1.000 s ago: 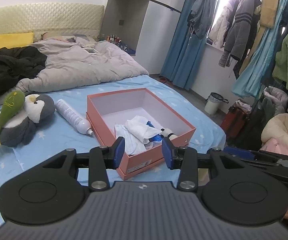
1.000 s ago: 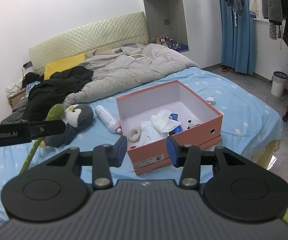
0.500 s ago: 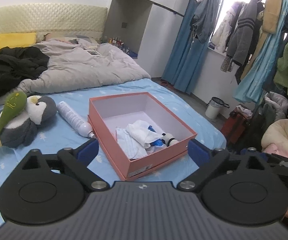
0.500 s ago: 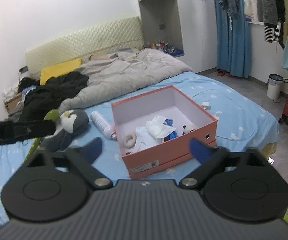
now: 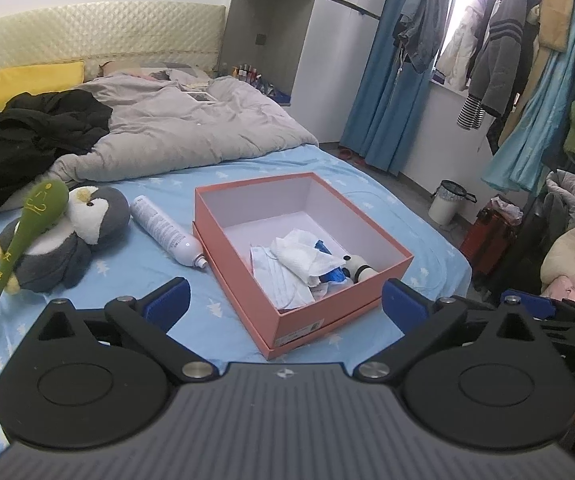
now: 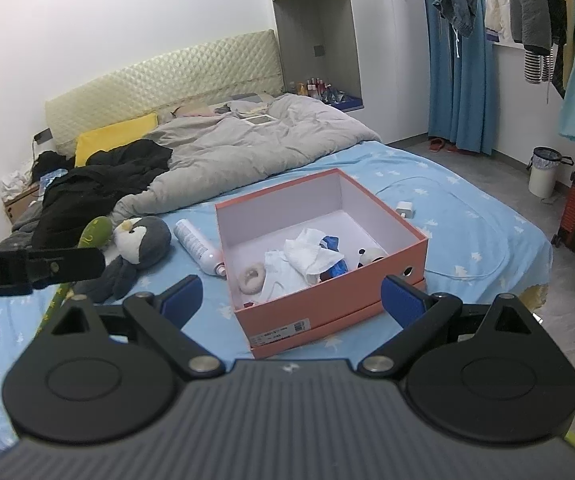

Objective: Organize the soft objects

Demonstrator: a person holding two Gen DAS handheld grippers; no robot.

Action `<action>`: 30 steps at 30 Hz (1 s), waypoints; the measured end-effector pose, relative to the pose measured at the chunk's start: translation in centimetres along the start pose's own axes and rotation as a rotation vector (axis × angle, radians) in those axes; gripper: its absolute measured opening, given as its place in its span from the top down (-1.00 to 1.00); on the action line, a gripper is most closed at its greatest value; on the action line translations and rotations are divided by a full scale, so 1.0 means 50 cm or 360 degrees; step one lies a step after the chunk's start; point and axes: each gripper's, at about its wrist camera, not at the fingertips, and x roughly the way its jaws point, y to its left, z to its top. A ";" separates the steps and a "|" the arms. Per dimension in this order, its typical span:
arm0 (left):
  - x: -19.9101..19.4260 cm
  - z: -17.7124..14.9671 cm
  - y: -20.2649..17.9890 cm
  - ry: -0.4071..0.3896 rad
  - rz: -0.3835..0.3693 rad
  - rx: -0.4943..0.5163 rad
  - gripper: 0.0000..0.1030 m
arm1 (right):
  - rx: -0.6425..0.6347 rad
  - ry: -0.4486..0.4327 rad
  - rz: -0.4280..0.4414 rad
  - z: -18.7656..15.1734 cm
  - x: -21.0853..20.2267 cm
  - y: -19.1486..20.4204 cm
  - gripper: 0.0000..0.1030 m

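Both the left gripper [image 5: 283, 300] and the right gripper [image 6: 291, 294] hover over the near edge of the bed with their jaws spread wide; the left's are opening a last bit, and neither has anything between them. The pink box [image 5: 367, 280] already holds tissues and small soft bits, while the penguin toy [image 5: 67, 236] lies on the blue sheet [image 5: 147, 272] left of it, beside a white bottle [image 5: 167, 232]. This looks like the pause before a pickup: one gripper probably needs to reach left, close on the penguin and carry it to the box.
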 end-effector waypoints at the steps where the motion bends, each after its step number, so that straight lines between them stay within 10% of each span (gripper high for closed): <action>1: 0.000 0.000 0.001 0.0000 0.0004 0.0002 -1.00 | 0.0001 -0.0001 0.0002 0.000 0.000 0.001 -0.90; 30: 0.008 0.000 -0.004 -0.0019 0.0023 0.0027 -1.00 | 0.0007 -0.0007 -0.0007 0.005 0.001 -0.002 -0.90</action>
